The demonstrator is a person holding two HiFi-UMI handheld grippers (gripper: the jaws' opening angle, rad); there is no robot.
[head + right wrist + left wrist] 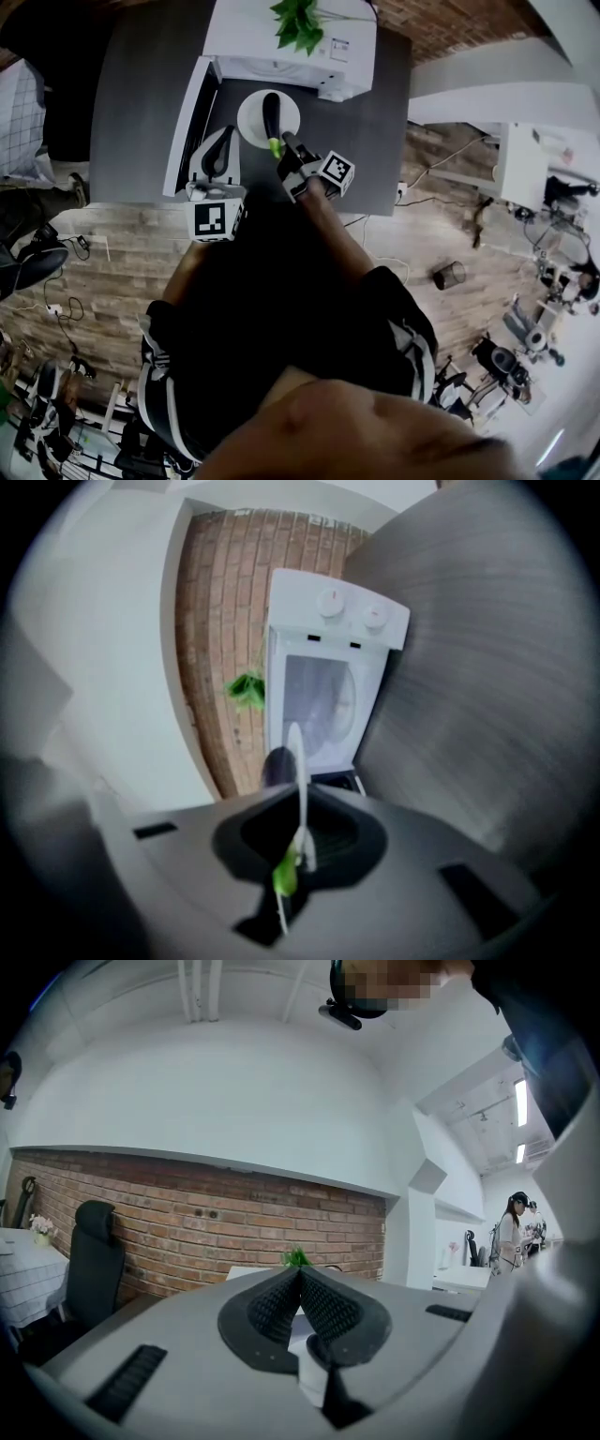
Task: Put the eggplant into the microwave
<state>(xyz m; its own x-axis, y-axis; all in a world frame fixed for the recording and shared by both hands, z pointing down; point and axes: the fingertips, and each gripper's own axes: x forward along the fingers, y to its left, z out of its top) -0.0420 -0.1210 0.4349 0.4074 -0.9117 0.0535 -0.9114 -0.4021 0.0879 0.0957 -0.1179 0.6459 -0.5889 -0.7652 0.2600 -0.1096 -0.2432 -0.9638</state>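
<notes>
Two grippers are over the table (141, 94). The right gripper (286, 150) has its jaws clamped on the rim of a plate (248, 122) that carries the eggplant (271, 112), just in front of the open microwave (281, 37). The left gripper (225, 139), its jaws closed and empty, is beside the plate, near the door (187, 122).

The room is bright, lit by long white ceiling lights (518, 1101). Picture edges bend and go dark. The long dark purple eggplant (277, 767) looks blurry.
</notes>
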